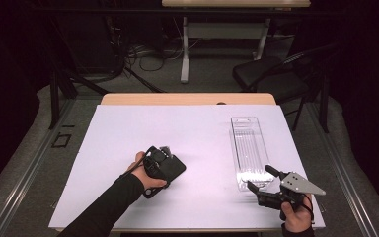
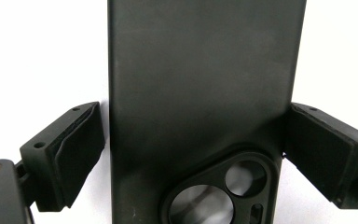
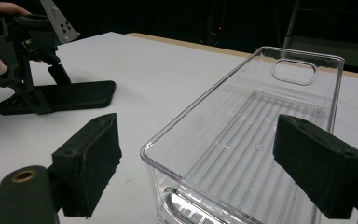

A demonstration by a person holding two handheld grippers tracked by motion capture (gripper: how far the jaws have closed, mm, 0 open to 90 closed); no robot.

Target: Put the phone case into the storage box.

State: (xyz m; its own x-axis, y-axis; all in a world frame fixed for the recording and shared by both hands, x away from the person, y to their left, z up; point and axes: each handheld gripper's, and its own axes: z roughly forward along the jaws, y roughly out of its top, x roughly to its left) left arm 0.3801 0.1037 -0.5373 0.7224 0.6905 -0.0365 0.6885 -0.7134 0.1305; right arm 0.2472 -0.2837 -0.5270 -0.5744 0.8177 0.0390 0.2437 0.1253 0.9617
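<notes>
A black phone case [image 1: 173, 169] lies flat on the white table, left of centre, with its camera cut-out toward my left gripper [image 1: 159, 163]. In the left gripper view the case [image 2: 205, 84] runs up between the jaws; the right jaw is at its edge and a thin gap shows at the left jaw. A clear plastic tray [image 1: 249, 148] lies lengthwise at the right, empty. My right gripper [image 1: 260, 177] is open at its near end. In the right gripper view the tray [image 3: 200, 100] lies between the spread jaws, and the left gripper [image 3: 42, 88] stands on the case [image 3: 79, 95] farther off.
White sheet covers the table [image 1: 143, 128], with a wooden edge along the far side. Beyond the table stand a black chair [image 1: 271, 74] at the right and another table's legs [image 1: 185, 49]. Dark floor surrounds it.
</notes>
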